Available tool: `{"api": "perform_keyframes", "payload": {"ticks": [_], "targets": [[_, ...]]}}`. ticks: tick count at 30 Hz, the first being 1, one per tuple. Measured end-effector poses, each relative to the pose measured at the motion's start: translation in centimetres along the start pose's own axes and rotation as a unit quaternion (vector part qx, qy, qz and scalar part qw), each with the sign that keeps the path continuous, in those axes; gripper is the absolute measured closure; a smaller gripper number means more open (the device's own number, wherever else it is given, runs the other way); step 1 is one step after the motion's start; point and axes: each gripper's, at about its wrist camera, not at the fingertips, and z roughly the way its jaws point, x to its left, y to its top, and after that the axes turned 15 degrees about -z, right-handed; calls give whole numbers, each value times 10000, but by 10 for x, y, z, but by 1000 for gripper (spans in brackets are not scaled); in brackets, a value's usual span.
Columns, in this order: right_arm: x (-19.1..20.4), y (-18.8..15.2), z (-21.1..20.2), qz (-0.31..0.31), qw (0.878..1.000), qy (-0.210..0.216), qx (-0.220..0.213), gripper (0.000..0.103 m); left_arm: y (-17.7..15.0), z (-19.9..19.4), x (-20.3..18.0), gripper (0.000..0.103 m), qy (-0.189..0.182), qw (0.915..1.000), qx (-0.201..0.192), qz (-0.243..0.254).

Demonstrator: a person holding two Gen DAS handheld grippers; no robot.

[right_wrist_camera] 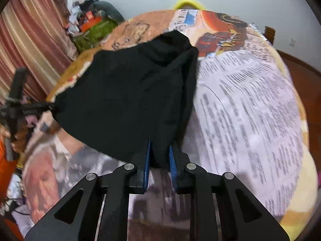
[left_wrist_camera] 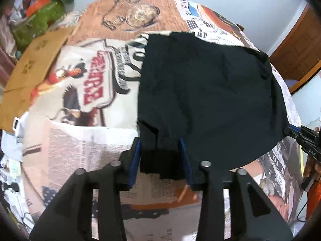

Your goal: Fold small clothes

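Note:
A small black garment [left_wrist_camera: 210, 92] lies spread on a newspaper-print cloth [left_wrist_camera: 80, 150], with its near edge lifted. In the left wrist view my left gripper [left_wrist_camera: 160, 142] is shut on a bunched fold at the garment's near left corner, and the fabric fills the gap between the blue pads. My right gripper [left_wrist_camera: 291, 131] pinches the opposite corner at the far right. In the right wrist view the right gripper [right_wrist_camera: 160, 146] is shut on the black garment [right_wrist_camera: 130, 92], whose edge hangs between its blue pads. The left gripper [right_wrist_camera: 49, 106] holds the far left corner.
A cardboard box [left_wrist_camera: 34, 64] sits at the cloth's left edge, with a cluttered pile and a green bag [left_wrist_camera: 40, 18] behind it. A striped curtain [right_wrist_camera: 30, 40] hangs at the left. A wooden door [left_wrist_camera: 297, 50] stands at the right. A hand with an orange sleeve [left_wrist_camera: 313, 170] holds the right gripper.

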Motion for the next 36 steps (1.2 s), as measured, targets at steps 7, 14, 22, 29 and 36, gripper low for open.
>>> {"api": "perform_keyframes", "payload": {"ticks": [7, 14, 22, 29, 36], "targets": [[-21, 19, -23, 27, 9986, -300, -439, 74, 42, -19, -7, 52, 139, 9984, -538, 99], [-36, 59, -5, -85, 9959, -432, -793, 68, 95, 16, -32, 51, -52, 9983, -548, 183], [-58, 90, 42, -270, 9959, -547, -673, 68, 130, 76, -48, 57, -354, 9990, -233, 145], [-77, 92, 48, 135, 9952, -248, -941, 97, 126, 67, -58, 96, -551, 9958, -629, 362], [-78, 88, 44, 194, 9941, -424, -983, 99, 130, 37, -40, 96, -608, 9920, -1108, -32]]}}
